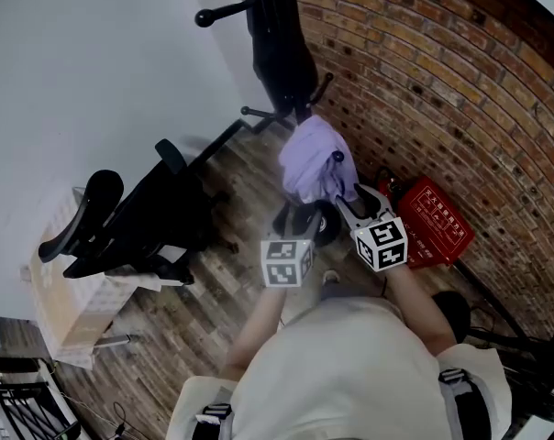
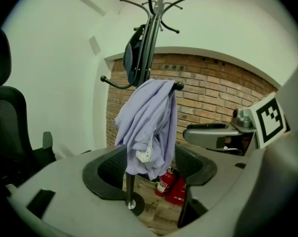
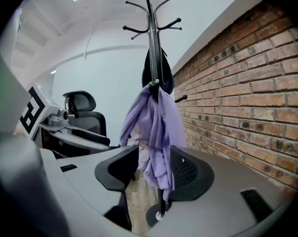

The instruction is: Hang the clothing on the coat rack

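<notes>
A lilac garment (image 1: 314,159) hangs bunched from a low hook of the black coat rack (image 1: 279,44). A dark item (image 2: 133,58) hangs higher on the same rack. My left gripper (image 1: 315,216) and right gripper (image 1: 348,196) sit just in front of the garment, side by side. In the left gripper view the garment (image 2: 149,127) drapes down in line with the gap of the left gripper (image 2: 151,168), and the pads stand wide and do not press it. The right gripper (image 3: 154,169) is likewise open around the cloth's (image 3: 156,132) lower end, with no grip on it.
A brick wall (image 1: 442,90) runs along the right, a white wall (image 1: 94,62) along the left. A black office chair (image 1: 139,218) and a cardboard box (image 1: 66,310) stand at left. A red fire-extinguisher case (image 1: 437,223) and red extinguishers (image 2: 165,181) lie by the rack's base.
</notes>
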`<action>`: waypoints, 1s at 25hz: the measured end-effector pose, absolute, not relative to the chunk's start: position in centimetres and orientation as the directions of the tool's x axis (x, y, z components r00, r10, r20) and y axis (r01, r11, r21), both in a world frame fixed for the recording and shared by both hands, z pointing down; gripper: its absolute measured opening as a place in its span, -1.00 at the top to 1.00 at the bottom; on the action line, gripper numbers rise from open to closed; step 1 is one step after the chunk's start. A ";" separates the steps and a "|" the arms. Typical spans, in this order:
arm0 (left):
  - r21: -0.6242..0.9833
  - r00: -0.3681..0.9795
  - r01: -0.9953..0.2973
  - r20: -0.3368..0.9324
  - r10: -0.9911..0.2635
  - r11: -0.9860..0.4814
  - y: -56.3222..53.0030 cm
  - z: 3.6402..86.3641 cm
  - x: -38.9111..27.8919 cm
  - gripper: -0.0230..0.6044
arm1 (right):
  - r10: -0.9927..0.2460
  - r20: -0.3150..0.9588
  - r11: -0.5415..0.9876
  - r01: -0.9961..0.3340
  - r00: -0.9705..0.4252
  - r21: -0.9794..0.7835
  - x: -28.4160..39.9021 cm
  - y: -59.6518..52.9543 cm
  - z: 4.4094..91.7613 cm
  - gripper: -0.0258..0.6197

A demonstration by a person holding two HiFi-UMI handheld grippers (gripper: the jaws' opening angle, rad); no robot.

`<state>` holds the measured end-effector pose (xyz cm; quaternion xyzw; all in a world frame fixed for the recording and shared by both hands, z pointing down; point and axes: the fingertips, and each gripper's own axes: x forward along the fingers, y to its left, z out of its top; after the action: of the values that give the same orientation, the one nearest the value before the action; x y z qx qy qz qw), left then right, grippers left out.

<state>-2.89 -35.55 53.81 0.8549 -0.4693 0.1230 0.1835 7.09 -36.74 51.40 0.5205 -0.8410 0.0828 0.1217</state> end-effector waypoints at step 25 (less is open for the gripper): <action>0.194 0.470 -0.882 0.297 -0.831 -0.429 -19.8 51.3 -9.1 0.73 | -0.889 0.196 0.418 -0.908 -0.413 -0.016 3.1 -19.7 47.5 0.73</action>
<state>-9.12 -19.76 51.29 0.8418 -0.5089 0.0779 0.1625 3.14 -19.66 47.53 0.5360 -0.8384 0.0600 0.0785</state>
